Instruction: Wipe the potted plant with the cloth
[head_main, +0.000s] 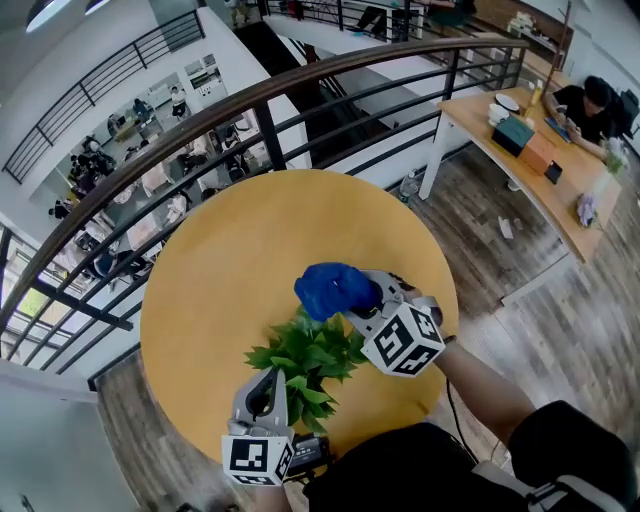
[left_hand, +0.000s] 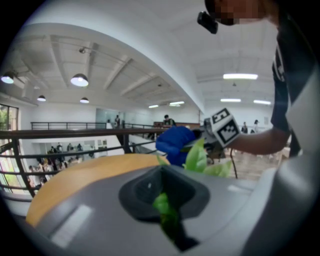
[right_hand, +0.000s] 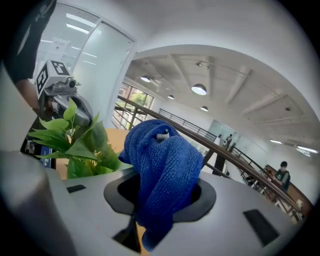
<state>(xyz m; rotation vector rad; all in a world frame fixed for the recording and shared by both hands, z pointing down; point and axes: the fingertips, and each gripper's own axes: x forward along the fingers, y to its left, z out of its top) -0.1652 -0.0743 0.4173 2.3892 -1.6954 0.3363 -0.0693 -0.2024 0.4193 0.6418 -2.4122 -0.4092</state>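
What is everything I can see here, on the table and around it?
table: one, round, yellow-brown, centre
plant: one, green leaves, near side of the table; pot hidden
cloth: one, blue, bunched at the plant's far side
railing: one, dark, curving behind the table
desk: one, light wood, upper right; a seated person at it
people: many, small, floor below, upper left
left claw: one, grey, shut on a plant leaf
right claw: one, grey, shut on the cloth
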